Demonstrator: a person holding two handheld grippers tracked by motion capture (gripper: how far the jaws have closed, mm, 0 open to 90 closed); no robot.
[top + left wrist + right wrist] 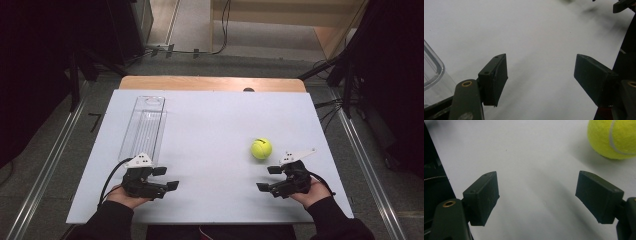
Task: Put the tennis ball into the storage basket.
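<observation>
One white table (210,130) is lying across the high view, bearing everything else. On its left half one clear plastic tray (144,127) is lying lengthwise, running away from the person, with nothing visible inside it. Two grippers are resting near the table's front edge, one in each hand, well apart from each other. The left gripper (166,178) is sitting just in front of the tray's near end, its jaws pointing toward the table's middle; in the left gripper view they are standing wide apart over bare white surface (536,50), gripping nothing, with the tray's rounded corner (432,68) showing at the left edge. The right gripper (269,179) is pointing inward too, its jaws also gaping wide and gripping nothing. One yellow-green tennis ball (261,148) is lying on the table's right half, just beyond the right gripper and apart from it; in the right gripper view the ball (612,137) is sitting past the right jaw, untouched. Nothing is standing between this gripper and the ball.
</observation>
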